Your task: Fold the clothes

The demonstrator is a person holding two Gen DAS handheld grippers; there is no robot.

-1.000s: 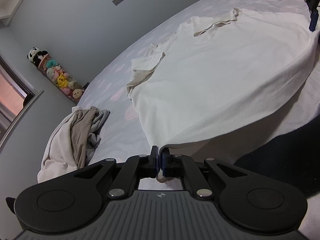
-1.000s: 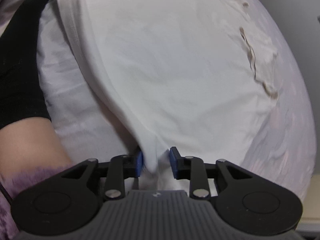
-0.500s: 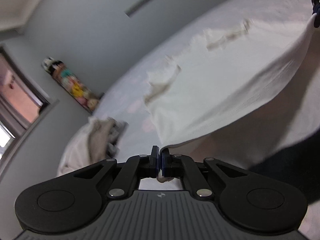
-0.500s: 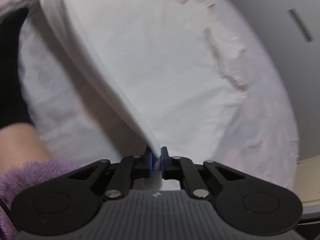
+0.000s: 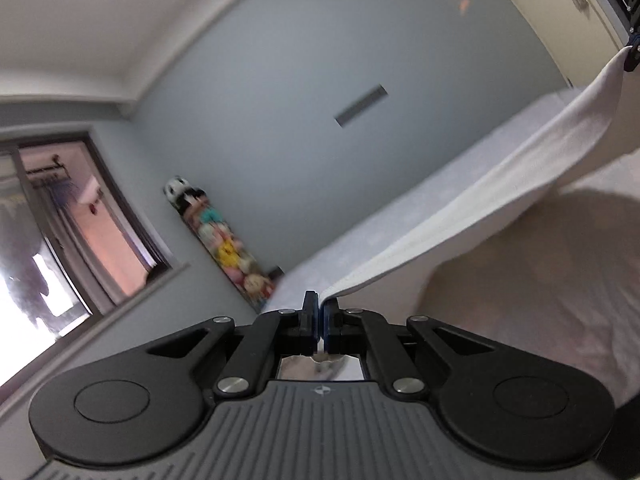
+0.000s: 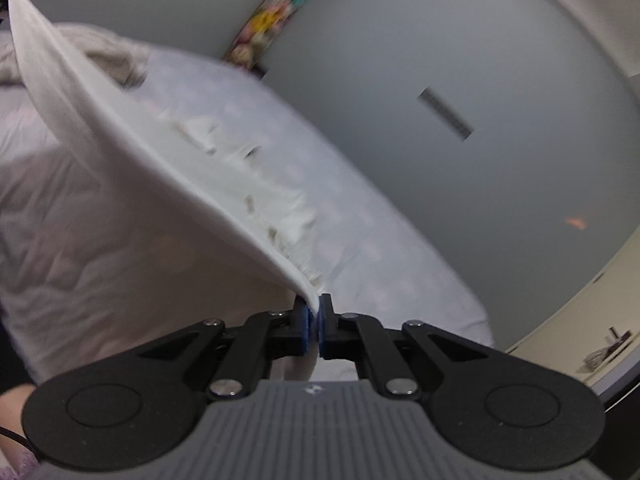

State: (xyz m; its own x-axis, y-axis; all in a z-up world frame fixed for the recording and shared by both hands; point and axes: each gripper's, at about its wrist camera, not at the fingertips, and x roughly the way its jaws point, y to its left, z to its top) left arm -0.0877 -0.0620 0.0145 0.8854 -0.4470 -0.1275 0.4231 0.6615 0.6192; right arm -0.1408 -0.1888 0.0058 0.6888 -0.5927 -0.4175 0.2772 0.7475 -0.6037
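Both tongs, left [image 5: 320, 322] and right [image 6: 313, 328], clamped on white shirt [image 6: 120, 128]; crumpled sleeves only in right view.

Each of my wrist cameras looks out close along its own tongs, tilted up toward the grey wall [image 5: 280, 100]; both share the bed [image 6: 360, 220].

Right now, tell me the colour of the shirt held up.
White shirt; clearest in the right wrist view.
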